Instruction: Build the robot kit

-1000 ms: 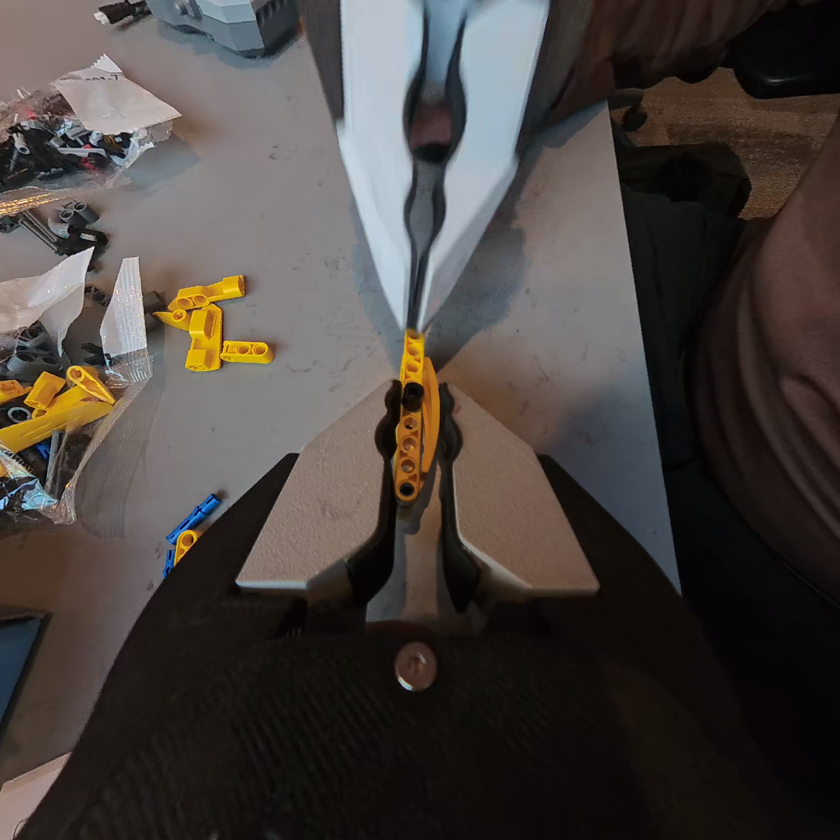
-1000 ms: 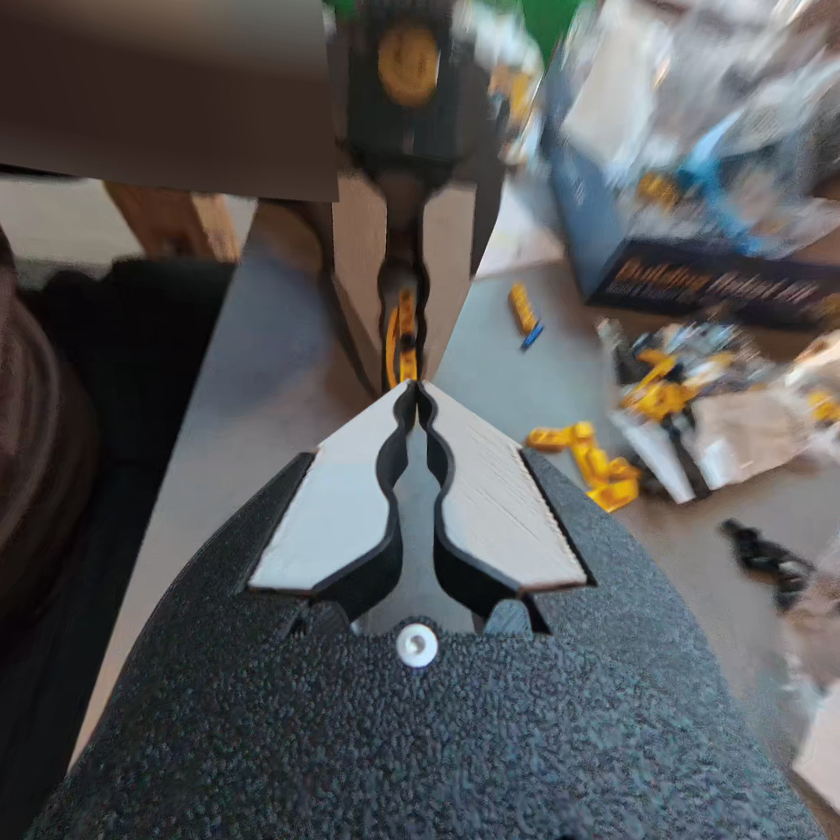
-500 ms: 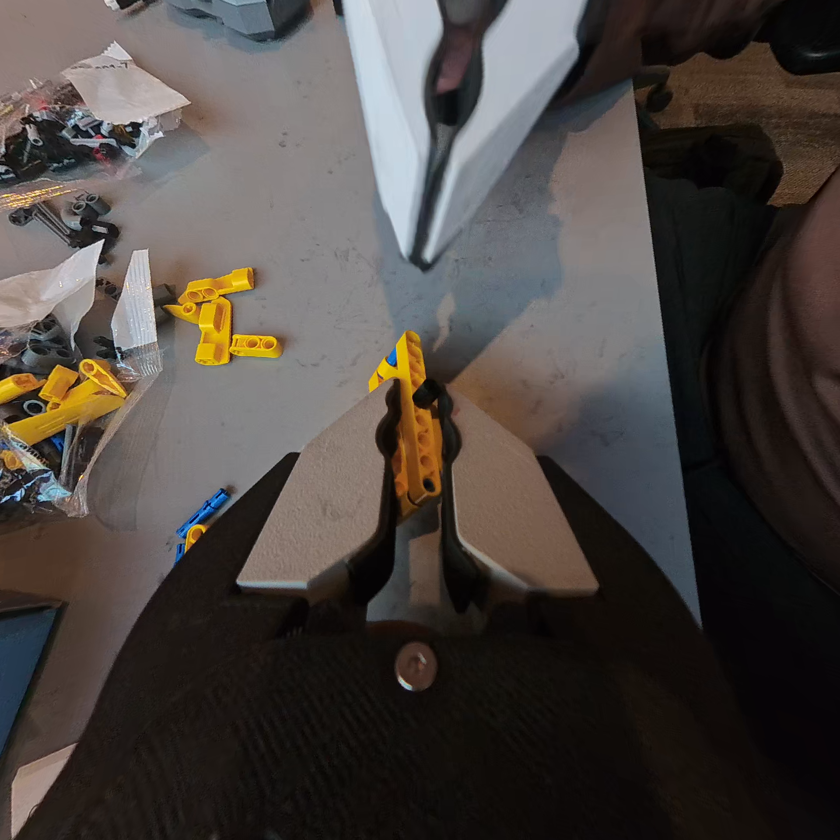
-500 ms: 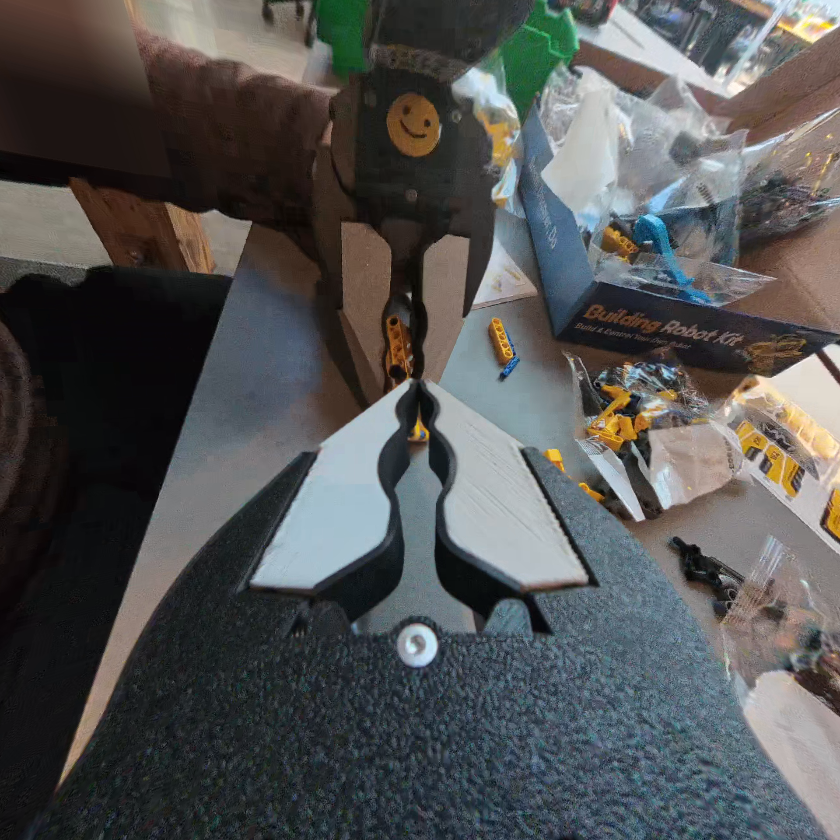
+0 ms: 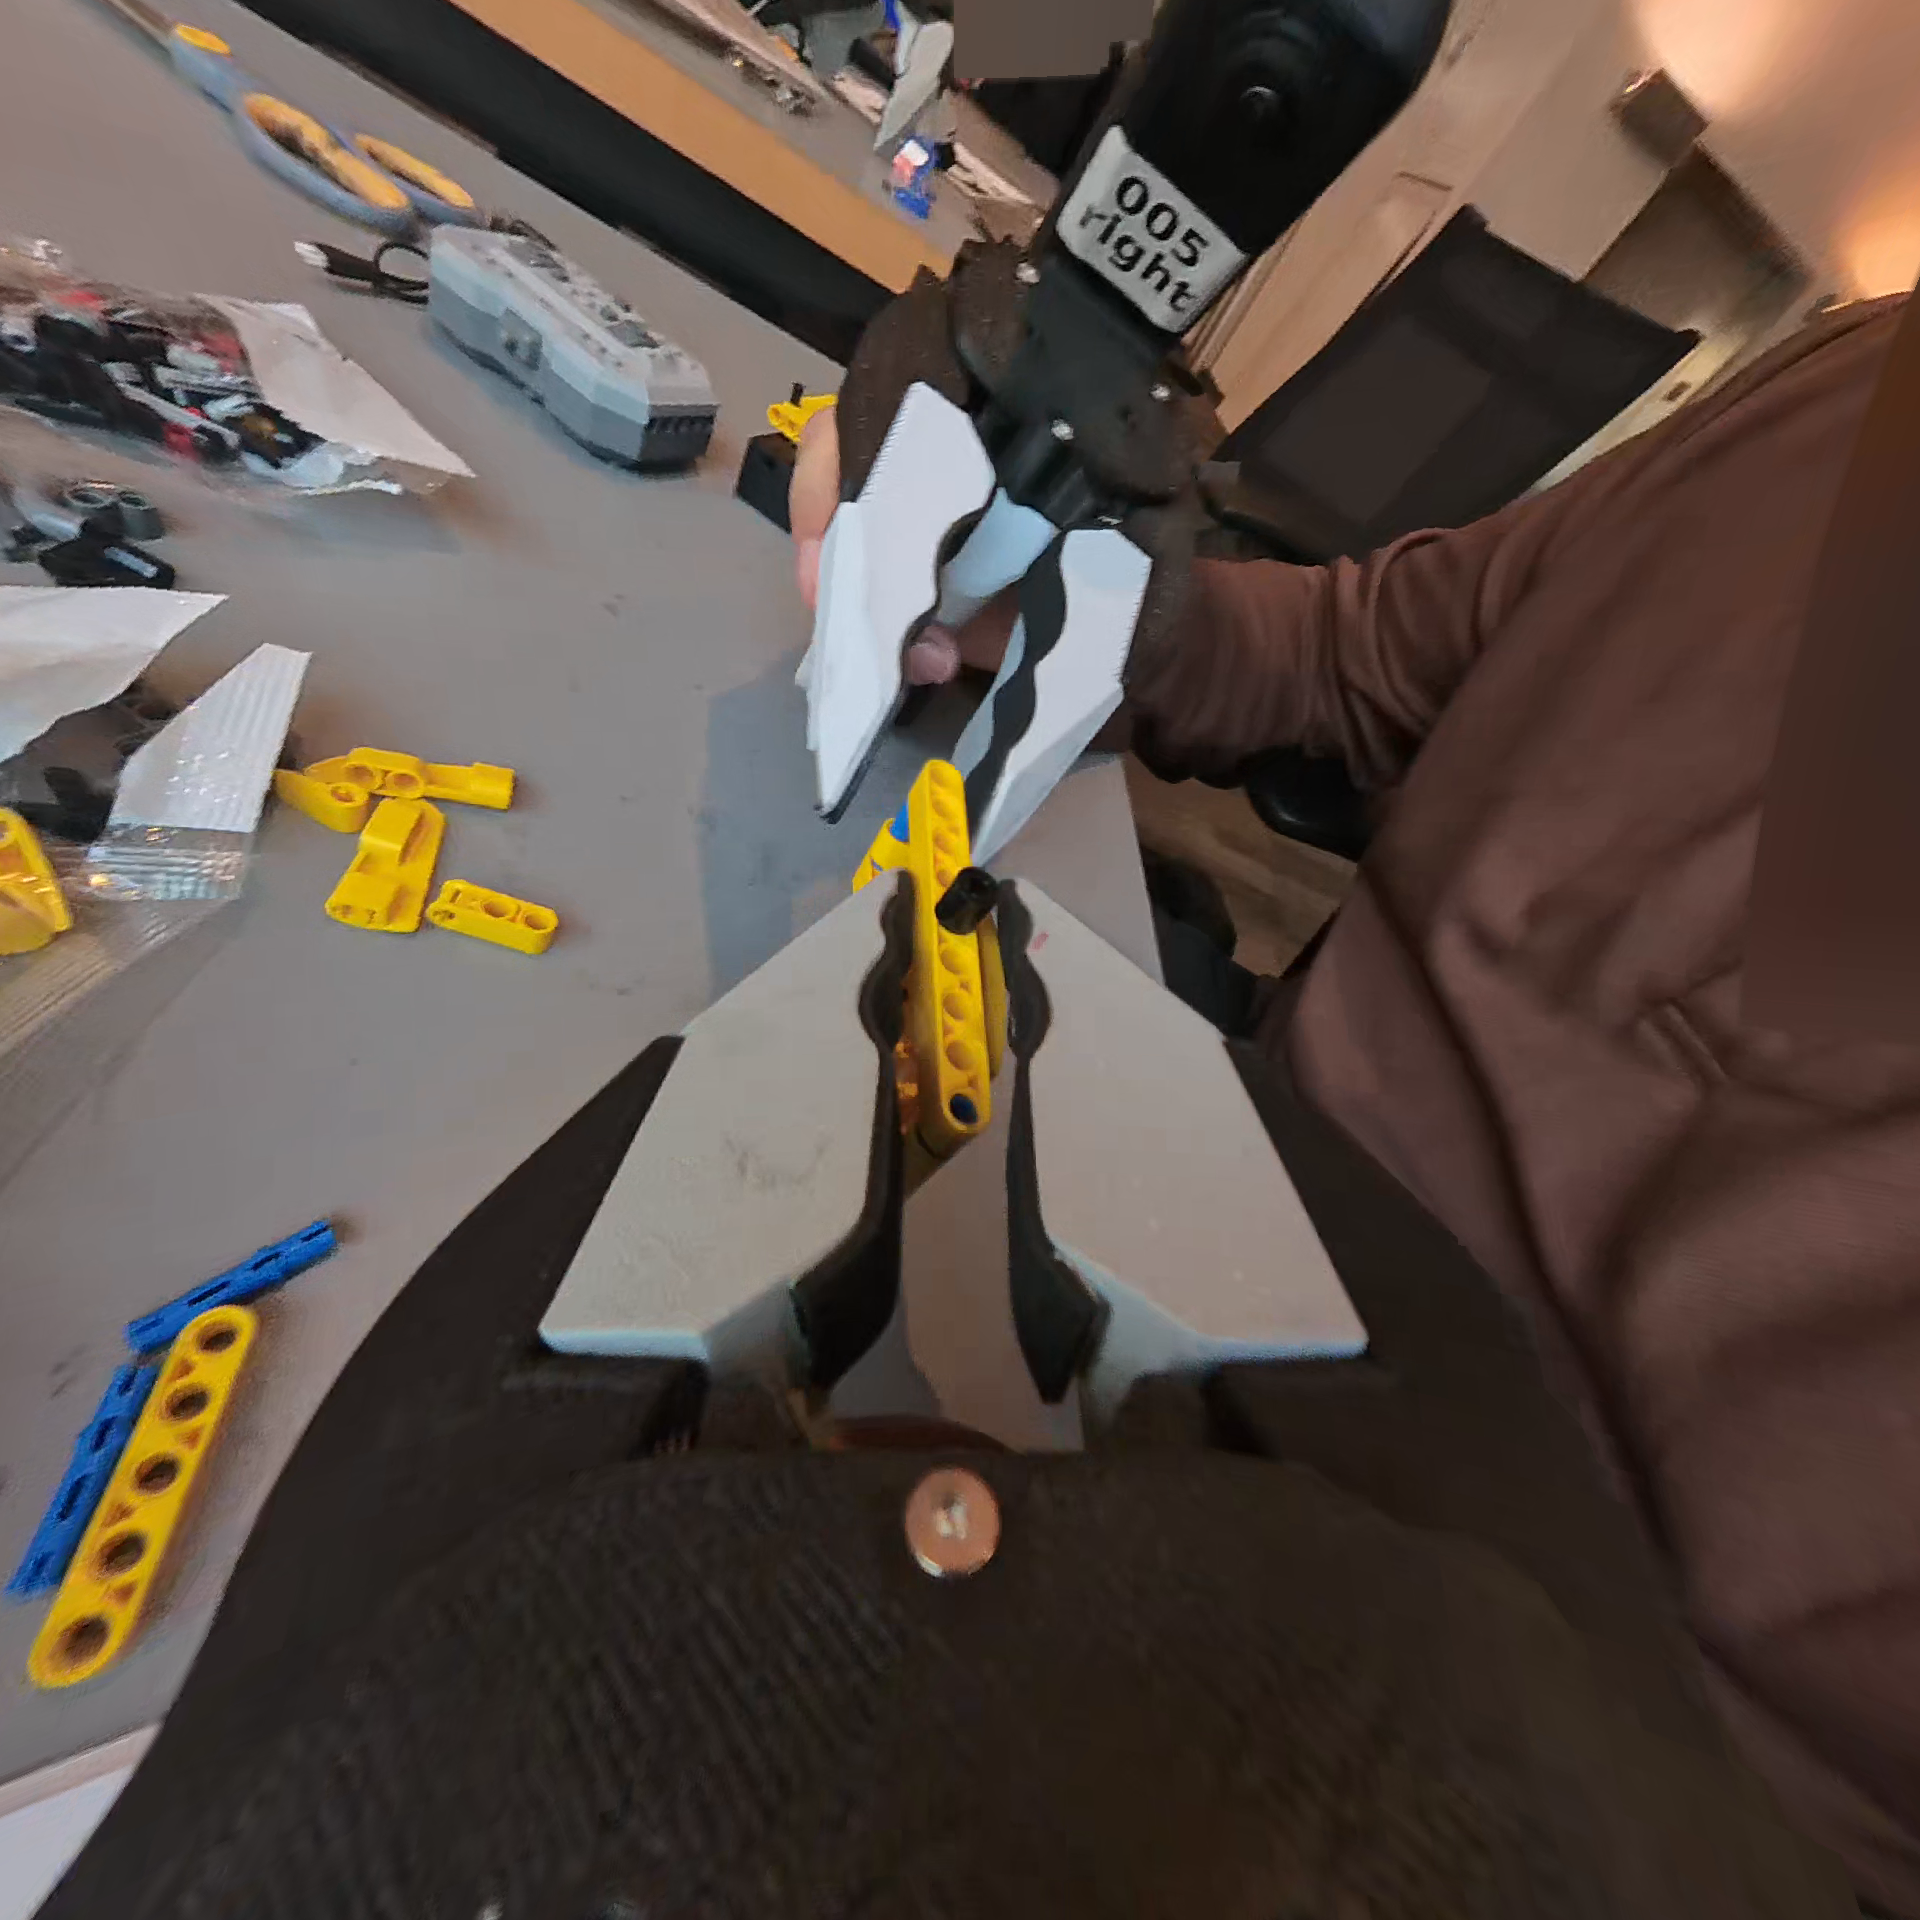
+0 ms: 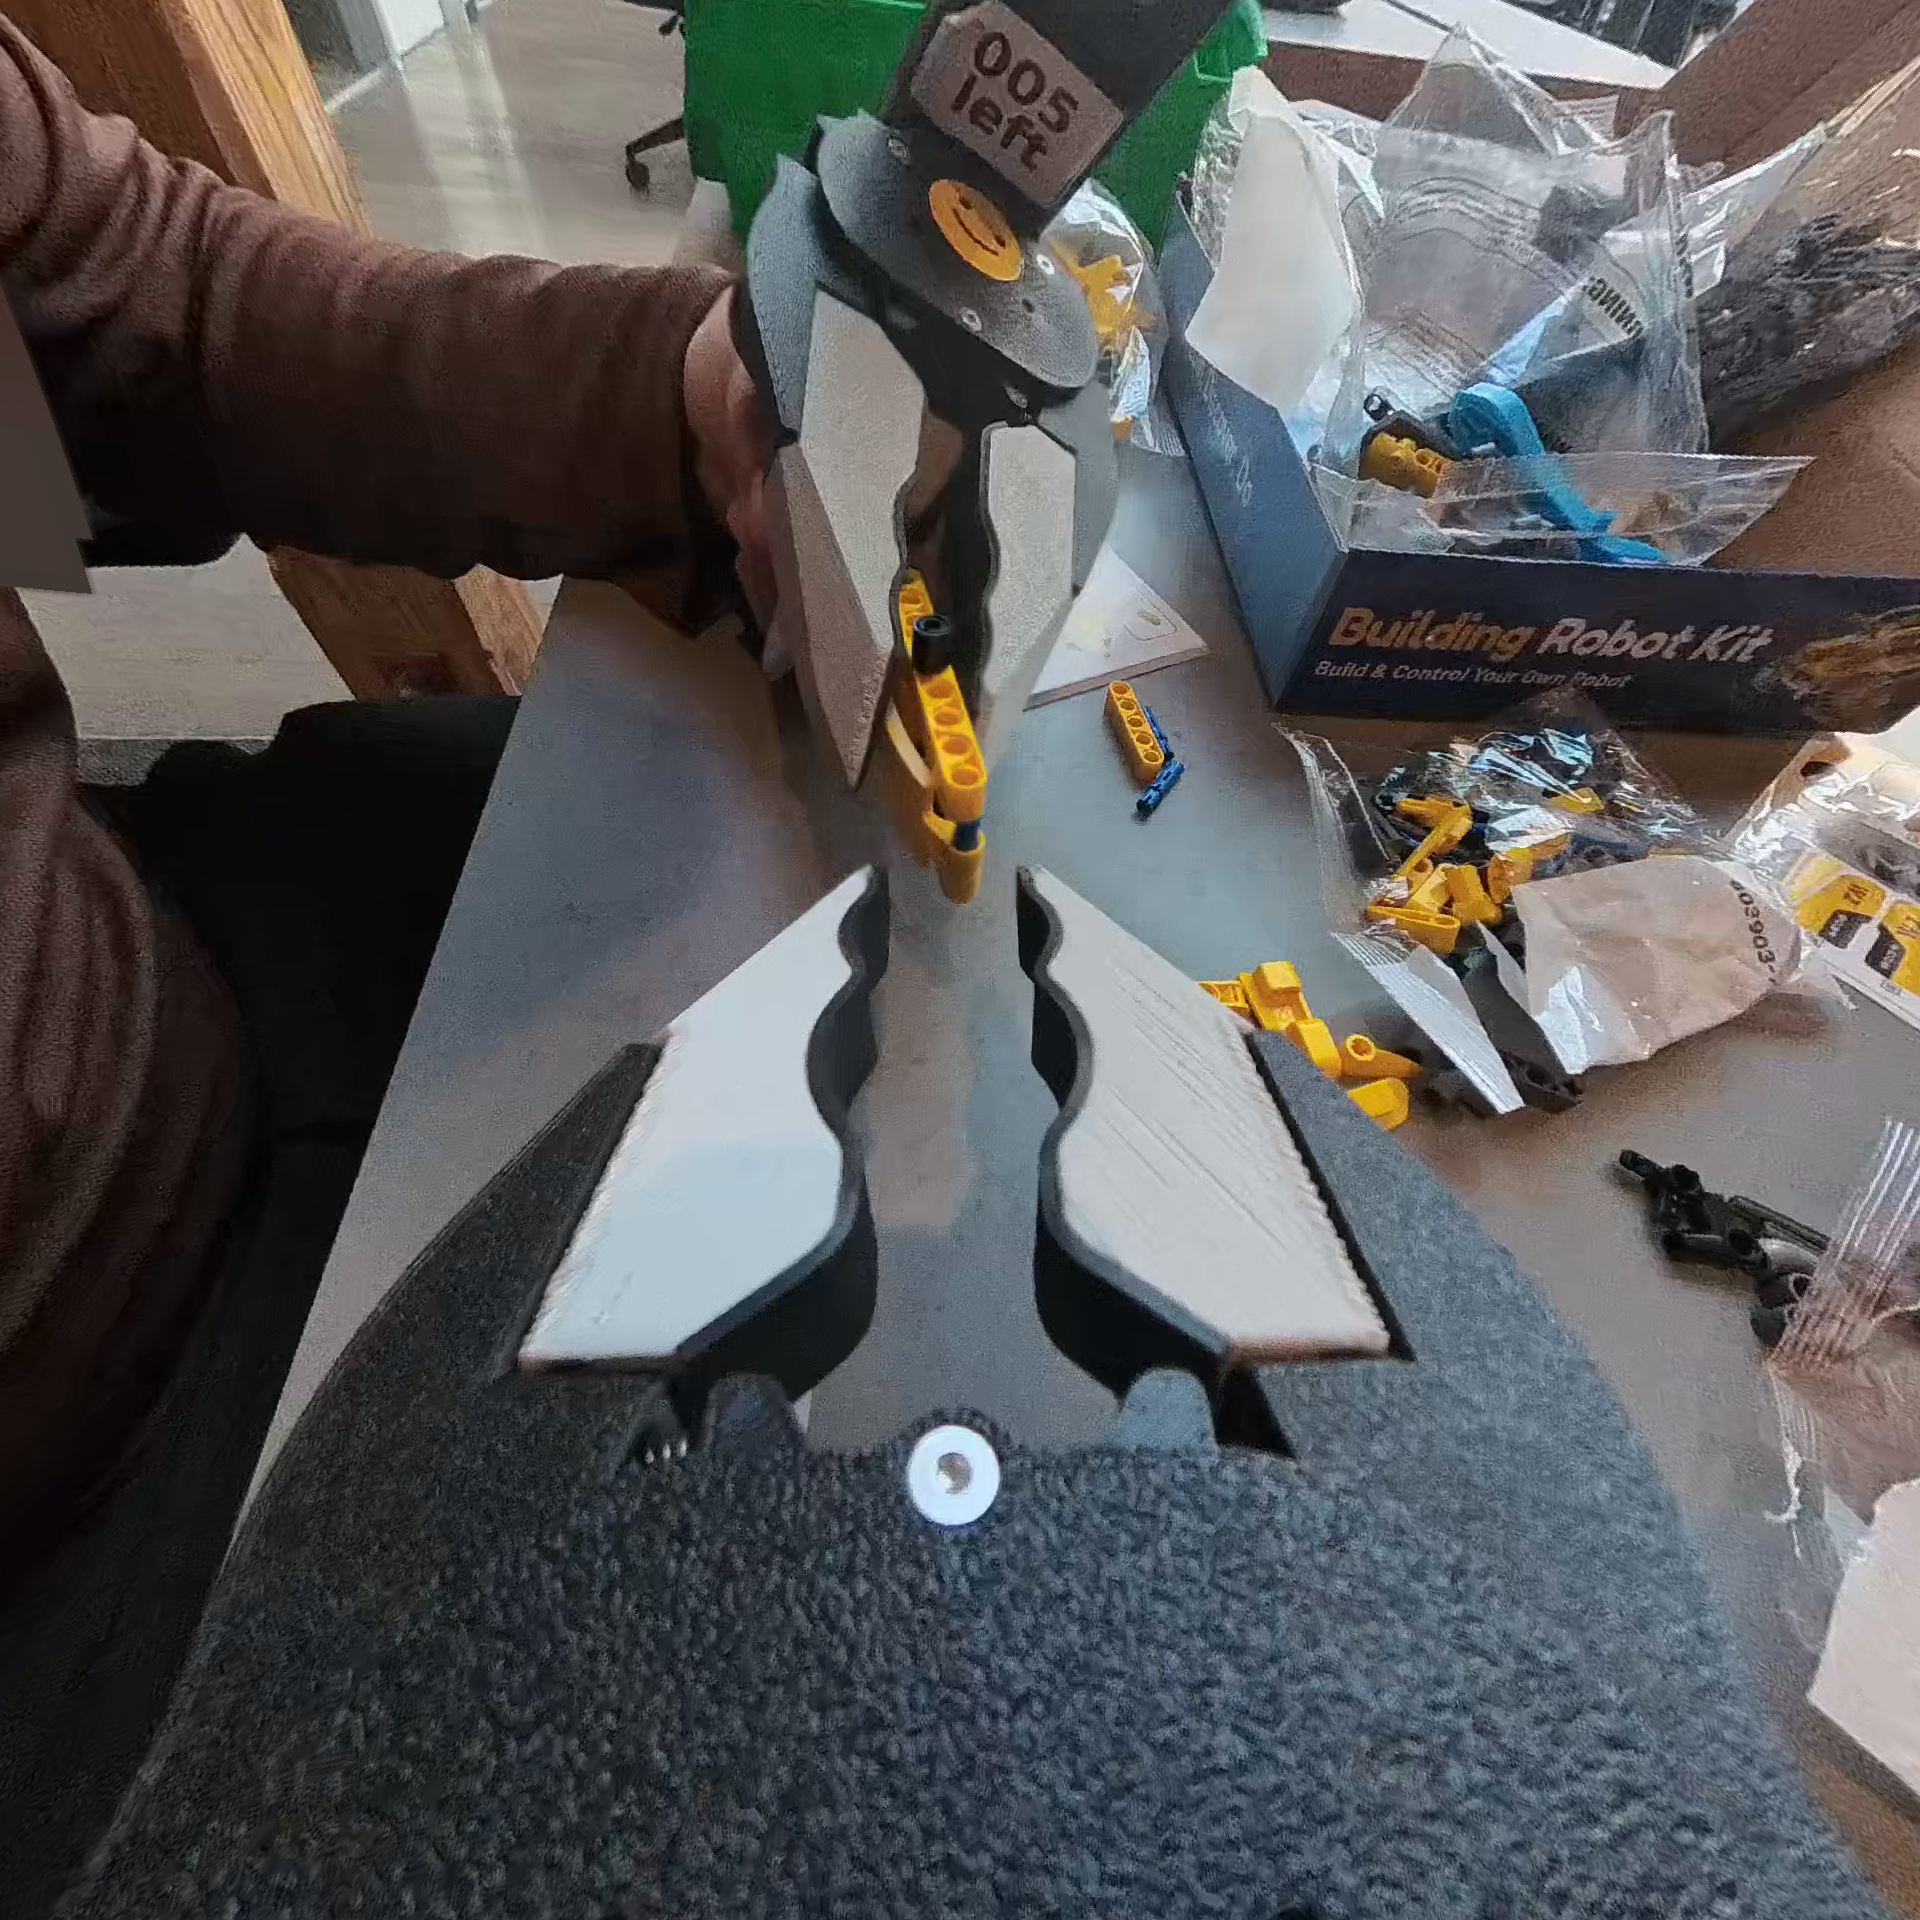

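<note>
Presently, an entry for the piece in hand:

Item: yellow plastic building-kit assembly of holed beams (image 5: 948,997), with a short black plastic pin (image 5: 966,896) standing out of one hole near the left gripper's tips.
Location: clamped in the left gripper (image 5: 951,904), above the near corner of the grey tabletop (image 5: 520,1039); in the right wrist view it hangs from that gripper (image 6: 935,790).
Left jaws: narrow, closed on the beams' flat faces.
Right jaws: parted, holding nothing; the right gripper (image 5: 904,810) has one fingertip just beside the beam's free end (contact cannot be told).
Long axis: along the left gripper's fingers, the free end projecting past the tips toward the right gripper (image 6: 951,883).
Facing: the row of holes shows to the left wrist camera, so the beam stands on edge between the pads.
Handling, as judged: light, rigid, smooth, somewhat slippery; the joints are press-fit and may part under twisting.
Where to hold, as judged: across the flat faces at the exposed end, clear of the black pin.
Nearby: loose yellow angled connector pieces (image 5: 416,842); a yellow five-hole beam with blue pins (image 5: 145,1475); clear bags of parts (image 6: 1475,862); a dark blue kit box (image 6: 1558,634).
</note>
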Motion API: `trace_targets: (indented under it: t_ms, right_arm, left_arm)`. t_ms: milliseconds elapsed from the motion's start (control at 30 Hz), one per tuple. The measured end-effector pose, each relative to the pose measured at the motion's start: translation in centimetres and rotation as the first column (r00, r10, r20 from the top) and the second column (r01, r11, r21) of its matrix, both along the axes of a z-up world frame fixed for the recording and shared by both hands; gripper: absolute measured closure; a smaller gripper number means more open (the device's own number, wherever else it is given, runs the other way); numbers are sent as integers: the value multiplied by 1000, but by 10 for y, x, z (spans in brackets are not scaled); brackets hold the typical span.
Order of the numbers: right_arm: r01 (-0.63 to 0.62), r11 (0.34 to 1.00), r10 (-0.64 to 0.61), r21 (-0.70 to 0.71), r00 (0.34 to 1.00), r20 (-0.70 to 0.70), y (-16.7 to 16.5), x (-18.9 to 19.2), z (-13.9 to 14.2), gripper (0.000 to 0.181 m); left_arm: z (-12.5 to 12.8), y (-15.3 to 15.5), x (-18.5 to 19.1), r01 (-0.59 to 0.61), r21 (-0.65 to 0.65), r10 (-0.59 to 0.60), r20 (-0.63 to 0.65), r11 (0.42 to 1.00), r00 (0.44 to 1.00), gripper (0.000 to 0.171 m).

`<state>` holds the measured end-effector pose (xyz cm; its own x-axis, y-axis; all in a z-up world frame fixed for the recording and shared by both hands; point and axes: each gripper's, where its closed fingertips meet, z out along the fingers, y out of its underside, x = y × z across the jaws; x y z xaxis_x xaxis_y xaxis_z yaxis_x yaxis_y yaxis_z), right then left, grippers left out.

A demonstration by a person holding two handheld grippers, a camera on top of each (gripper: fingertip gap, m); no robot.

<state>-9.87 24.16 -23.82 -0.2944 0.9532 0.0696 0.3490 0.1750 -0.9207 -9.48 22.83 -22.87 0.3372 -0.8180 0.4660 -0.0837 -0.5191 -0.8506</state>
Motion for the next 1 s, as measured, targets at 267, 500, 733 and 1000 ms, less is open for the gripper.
trace_targets:
  t_ms: [267, 500, 733, 1000]
  right_arm:
    - [-73, 992, 76, -105, 997, 22, -15, 2, 2, 168]
    - [-33, 983, 55, -180, 992, 118, -4, 10, -12, 169]
    - [-39, 967, 90, -252, 977, 195, -9, 8, -21, 169]
    - [-34, 927, 121, -374, 970, 213, -11, 10, -19, 169]
  left_arm:
    - [10, 0, 11, -2, 23, 0, 61, 1000, 998, 156]
    - [-19, 9, -24, -69, 131, 108, -323, 989, 940, 141]
    - [2, 21, -23, -121, 137, 153, -253, 983, 955, 147]
    - [5, 22, -10, -53, -9, 50, -196, 999, 979, 146]
